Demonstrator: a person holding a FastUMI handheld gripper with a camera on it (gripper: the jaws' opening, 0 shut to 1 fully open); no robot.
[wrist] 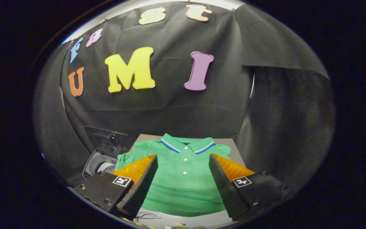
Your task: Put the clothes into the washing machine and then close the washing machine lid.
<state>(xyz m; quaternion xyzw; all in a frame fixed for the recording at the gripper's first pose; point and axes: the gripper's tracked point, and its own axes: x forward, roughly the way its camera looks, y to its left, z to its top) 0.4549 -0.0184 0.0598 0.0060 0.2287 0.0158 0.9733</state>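
A green short-sleeved polo shirt with a blue-and-white striped collar and white buttons lies spread flat, front up, on a grey tabletop, just ahead of and partly between the two fingers of the hand-held gripper. The jaws stand wide apart, holding nothing, their black ribbed pads and orange flanks poised above the shirt's two sides. Beside the table, past the left finger, the small washing machine sits with its dark lid raised and its drum mouth showing. The risks look plain: a flat, thin garment gives the pads little to bite, so they may close on a single layer or slip off; a shirt lifted by one fold could trail and snag on the table edge or drape over the machine's rim, blocking the lid.
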